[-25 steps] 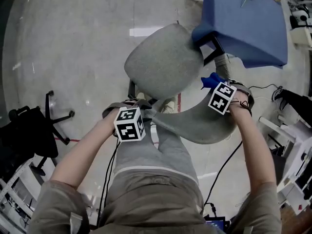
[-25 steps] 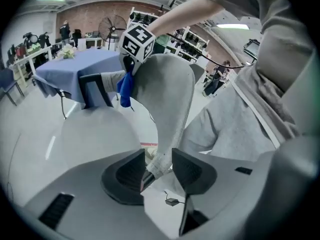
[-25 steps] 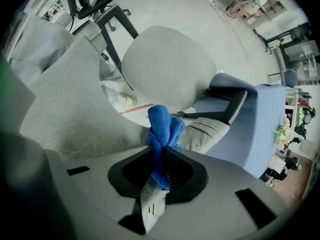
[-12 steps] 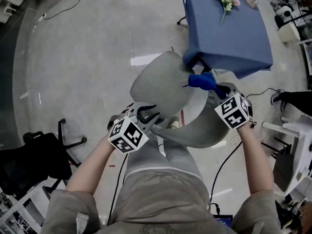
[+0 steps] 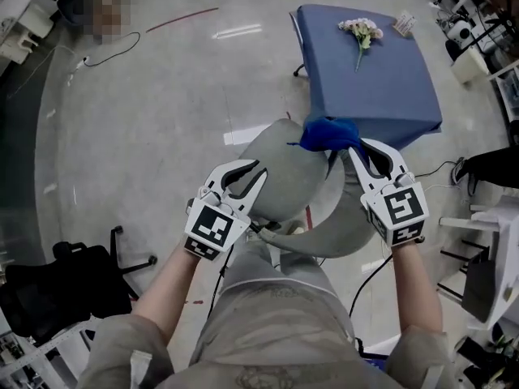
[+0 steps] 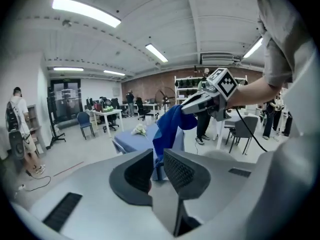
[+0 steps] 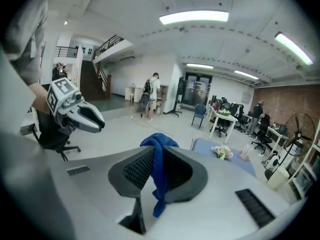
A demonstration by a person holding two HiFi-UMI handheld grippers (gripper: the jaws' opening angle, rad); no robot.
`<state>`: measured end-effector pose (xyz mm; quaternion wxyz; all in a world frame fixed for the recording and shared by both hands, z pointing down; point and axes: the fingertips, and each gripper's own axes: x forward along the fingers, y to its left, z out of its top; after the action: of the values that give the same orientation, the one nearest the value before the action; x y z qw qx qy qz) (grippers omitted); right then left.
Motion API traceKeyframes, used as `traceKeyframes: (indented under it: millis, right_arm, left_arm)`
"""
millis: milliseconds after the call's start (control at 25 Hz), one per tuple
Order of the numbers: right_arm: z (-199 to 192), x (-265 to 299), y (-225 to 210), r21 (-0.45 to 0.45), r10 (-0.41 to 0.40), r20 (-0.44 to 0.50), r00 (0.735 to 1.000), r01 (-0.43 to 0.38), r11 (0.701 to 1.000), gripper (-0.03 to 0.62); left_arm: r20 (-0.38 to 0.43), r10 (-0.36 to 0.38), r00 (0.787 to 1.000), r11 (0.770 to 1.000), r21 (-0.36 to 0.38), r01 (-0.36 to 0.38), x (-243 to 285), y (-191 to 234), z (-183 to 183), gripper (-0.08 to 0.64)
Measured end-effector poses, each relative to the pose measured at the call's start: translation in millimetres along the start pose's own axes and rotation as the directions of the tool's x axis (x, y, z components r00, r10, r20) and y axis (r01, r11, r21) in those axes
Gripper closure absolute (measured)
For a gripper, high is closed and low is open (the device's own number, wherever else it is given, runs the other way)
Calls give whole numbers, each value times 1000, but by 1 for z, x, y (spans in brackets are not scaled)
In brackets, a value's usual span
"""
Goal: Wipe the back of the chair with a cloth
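The grey chair stands just in front of me, its round seat (image 5: 276, 156) ahead and its curved back (image 5: 336, 233) nearest my legs. My right gripper (image 5: 355, 146) is raised above the chair and shut on a blue cloth (image 5: 328, 134), which is bunched at its tips. In the right gripper view the cloth (image 7: 158, 176) hangs down between the jaws of that gripper (image 7: 159, 156). My left gripper (image 5: 258, 171) is held up over the seat's left side, apart from the chair. Its jaws are closing to a narrow gap with nothing between them (image 6: 158, 156).
A table under a blue cover (image 5: 373, 79) stands beyond the chair, with a flower sprig (image 5: 359, 31) on it. A black office chair (image 5: 49, 290) is at the lower left. Cables trail on the floor, white racks line the right edge, and people stand far off.
Both grippers rose from the chair back to above the seat, and the blue cloth went up with the right one. The left jaws narrowed. The head view tilted forward.
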<state>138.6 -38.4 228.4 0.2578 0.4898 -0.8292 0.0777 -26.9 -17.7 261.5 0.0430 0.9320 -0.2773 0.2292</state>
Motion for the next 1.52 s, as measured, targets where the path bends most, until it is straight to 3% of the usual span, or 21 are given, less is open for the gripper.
traceKeyframes:
  millis: [320,520,600,800,1000,1200,1520]
  right_arm:
    - [77,-44,-13,109,-99,242,965,74,991,520]
    - [110,-77,-14,93,-141,390,910,114,989,518]
    - [121,-89,-13,105,-158,427,890,125,987,520]
    - [134,-115,-7,132,-175,481,859,126,983,520]
    - [146,-138,0,136,-170,522,836,115,984,520]
    - [151,-150,5,147,-173,538,825,110,983,520]
    - [142,-152,8,156,-163,525,835,94,983,520]
  left_arm:
    - [151,104,983,994,30,-109,-20,28,76,494]
    - [257,112,960,979,136,-151,-40,26,123,514]
    - [300,120,946,975,142,-169,-47,27,137,517]
    - [378,148,914,975,100,-199,-66,29,164,523]
    - [408,164,898,977,58,-205,-80,24,176,526]
    - [411,168,896,978,48,-205,-88,17,178,526]
    - [395,175,902,978,39,-207,-91,11,175,526]
